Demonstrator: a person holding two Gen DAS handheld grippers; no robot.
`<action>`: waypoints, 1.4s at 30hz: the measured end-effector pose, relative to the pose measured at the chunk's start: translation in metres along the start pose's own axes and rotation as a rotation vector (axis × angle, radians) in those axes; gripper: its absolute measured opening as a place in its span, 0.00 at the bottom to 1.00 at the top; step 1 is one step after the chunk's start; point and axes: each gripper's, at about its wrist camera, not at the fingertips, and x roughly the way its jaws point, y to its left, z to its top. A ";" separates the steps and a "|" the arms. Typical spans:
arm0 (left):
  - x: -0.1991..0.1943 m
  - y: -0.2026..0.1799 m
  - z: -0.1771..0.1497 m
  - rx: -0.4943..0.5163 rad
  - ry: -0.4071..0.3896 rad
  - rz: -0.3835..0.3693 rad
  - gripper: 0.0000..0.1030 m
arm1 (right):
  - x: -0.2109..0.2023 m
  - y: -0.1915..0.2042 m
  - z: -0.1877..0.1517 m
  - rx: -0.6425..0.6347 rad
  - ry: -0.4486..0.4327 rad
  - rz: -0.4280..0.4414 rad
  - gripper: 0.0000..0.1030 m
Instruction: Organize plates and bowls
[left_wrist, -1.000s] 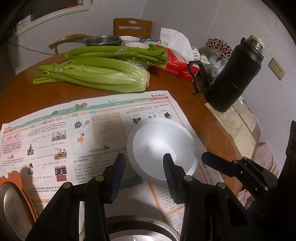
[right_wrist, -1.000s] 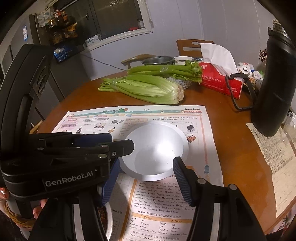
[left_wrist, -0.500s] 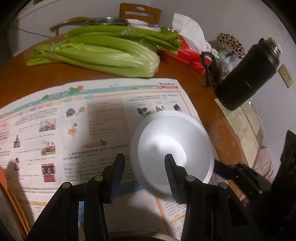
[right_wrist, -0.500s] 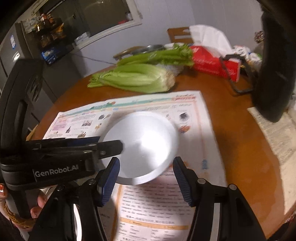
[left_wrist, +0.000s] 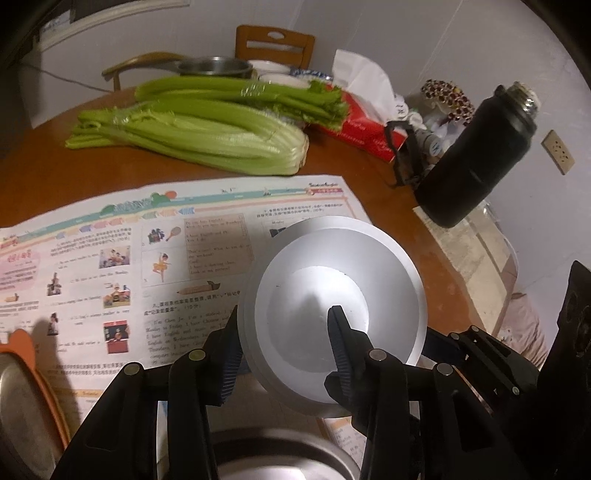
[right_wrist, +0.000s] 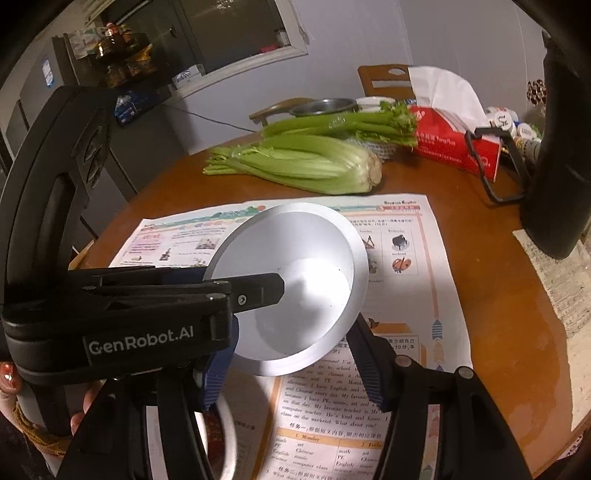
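A silver metal plate hangs tilted above the newspaper, lifted clear of it. My left gripper grips its near wall, one finger behind the left rim and the other inside the dish. Its jaws are easing open slightly with the rim still between them. In the right wrist view the plate leans toward the camera, and a left finger lies across its inside. My right gripper stands open just below the plate's lower rim, its right fingertip hidden behind that rim.
Two celery bunches lie at the back of the round wooden table, beside a red tissue box. A black flask stands right. A steel bowl sits under the left gripper, an orange-rimmed dish far left.
The plate lay flat on the newspaper a second ago. It has risen, tilted and come nearer both grippers, and the left finger now sits behind its rim.
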 end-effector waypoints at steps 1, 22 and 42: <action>-0.003 -0.001 -0.001 0.002 -0.006 -0.001 0.43 | -0.004 0.002 0.000 -0.002 -0.006 0.003 0.59; -0.109 0.012 -0.060 -0.004 -0.144 0.006 0.45 | -0.068 0.073 -0.021 -0.117 -0.077 0.056 0.59; -0.097 0.031 -0.120 -0.077 -0.079 -0.008 0.45 | -0.063 0.095 -0.072 -0.168 0.034 0.091 0.59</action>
